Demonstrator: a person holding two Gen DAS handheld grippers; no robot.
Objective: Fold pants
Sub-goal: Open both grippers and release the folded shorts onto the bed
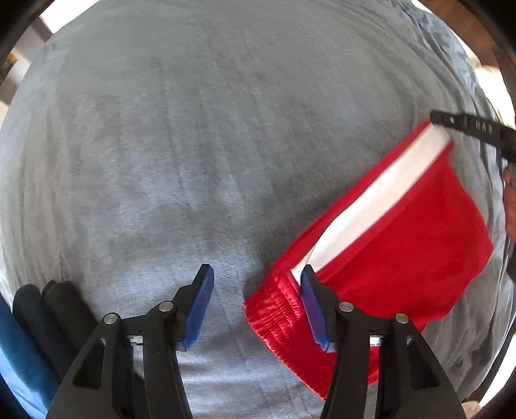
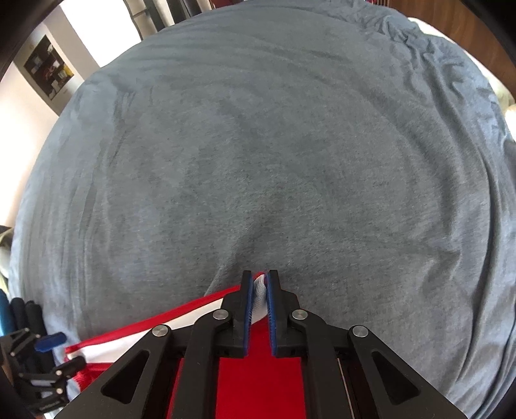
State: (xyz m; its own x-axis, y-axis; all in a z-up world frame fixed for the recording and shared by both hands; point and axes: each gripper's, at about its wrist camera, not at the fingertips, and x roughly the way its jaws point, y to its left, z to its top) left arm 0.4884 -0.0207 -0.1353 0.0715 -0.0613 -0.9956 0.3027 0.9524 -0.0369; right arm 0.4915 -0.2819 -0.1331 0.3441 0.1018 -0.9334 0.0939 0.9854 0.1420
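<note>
Pants – red with a white stripe, lay folded on a grey bedspread | left gripper – jaws apart, waistband beside its right finger, unpinched | right gripper – clamped on the pants' far end, white fabric bunched between the pads

This looks like a bedroom in a home. A wide bed covered with a soft grey-blue sheet fills nearly the whole view. Behind it stands a white wall with a dark framed picture, and wooden furniture at the far edge.
</note>
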